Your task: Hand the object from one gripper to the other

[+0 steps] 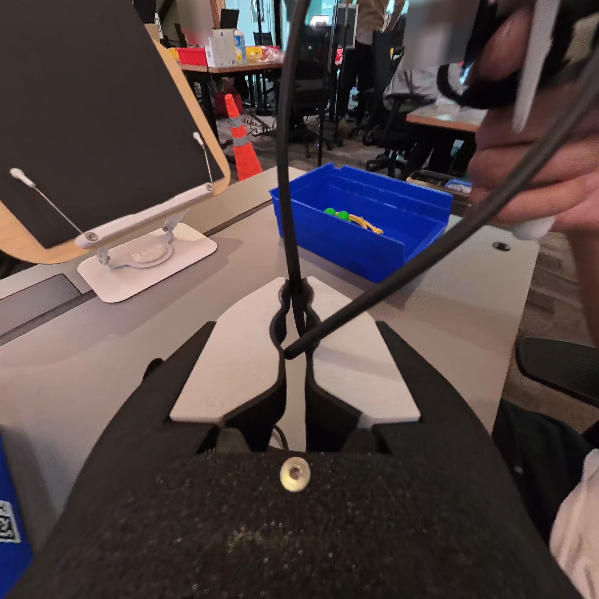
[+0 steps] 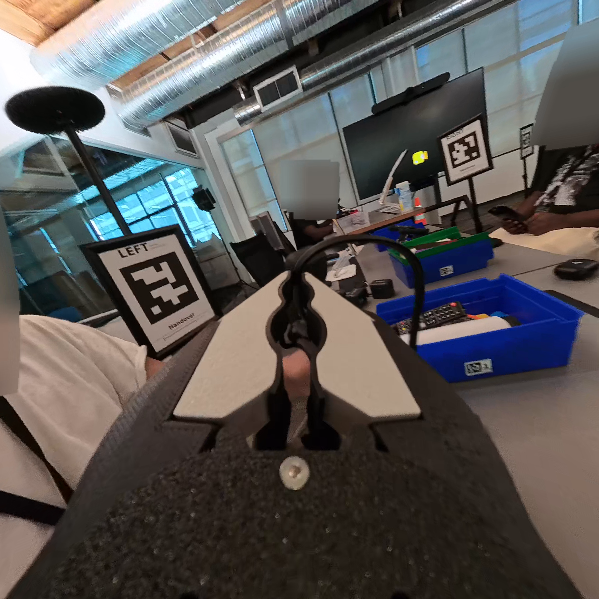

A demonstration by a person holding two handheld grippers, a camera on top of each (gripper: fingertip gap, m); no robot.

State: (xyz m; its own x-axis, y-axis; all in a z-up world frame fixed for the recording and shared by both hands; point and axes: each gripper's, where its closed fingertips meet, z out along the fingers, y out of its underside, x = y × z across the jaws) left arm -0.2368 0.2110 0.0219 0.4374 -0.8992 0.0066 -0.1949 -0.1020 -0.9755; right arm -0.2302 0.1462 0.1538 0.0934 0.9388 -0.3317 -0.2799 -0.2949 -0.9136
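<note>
The object is a long black cable (image 1: 285, 162). My left gripper (image 1: 295, 285) is shut on it at the fingertips. One strand rises straight up. Another strand (image 1: 421, 259) runs from a loose end near the fingers diagonally to the upper right, towards a person's hand (image 1: 534, 168) that holds the right gripper. In the right wrist view my right gripper (image 2: 296, 280) is also shut on the cable (image 2: 416, 278), which arches up from the fingertips and hangs down to the right. Both grippers are above the grey table (image 1: 453, 308).
A blue bin (image 1: 340, 252) with green and yellow items sits just beyond the left gripper. A tilted black board on a white stand (image 1: 97, 129) is at left. In the right wrist view, a blue bin (image 2: 502, 350) holds a remote, beside a framed marker sign (image 2: 149, 288). People sit behind. Across from one pair of fingers to the other is roughly 15 centimetres.
</note>
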